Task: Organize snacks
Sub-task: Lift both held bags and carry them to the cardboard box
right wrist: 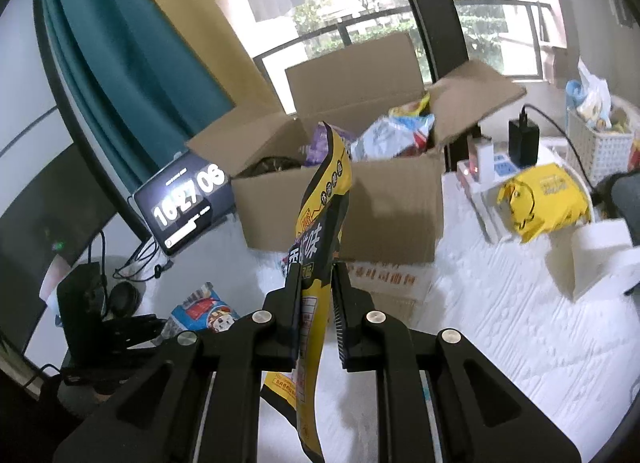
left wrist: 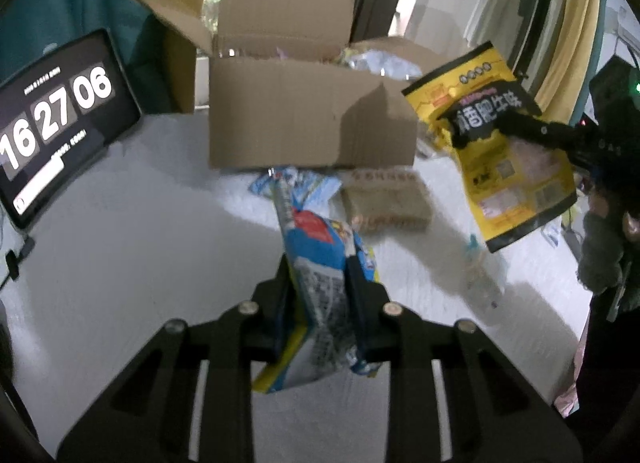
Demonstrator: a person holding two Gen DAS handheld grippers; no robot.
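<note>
The left gripper [left wrist: 318,263] has its fingers clamped on a blue snack bag [left wrist: 320,283] at lower centre. The right gripper [right wrist: 316,267] pinches a yellow-and-black pouch [right wrist: 320,223], apparently lifted clear of the white desk [right wrist: 500,323]. Behind stands an open cardboard box [right wrist: 360,199].

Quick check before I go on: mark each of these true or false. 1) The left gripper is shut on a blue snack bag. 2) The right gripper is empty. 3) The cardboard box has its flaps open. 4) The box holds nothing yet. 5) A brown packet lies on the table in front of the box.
1) True: the left gripper is shut on the blue snack bag.
2) False: the right gripper grips a yellow-and-black pouch.
3) True: the cardboard box stands with its flaps open.
4) False: several snack bags already sit inside.
5) True: the brown packet lies there.
</note>
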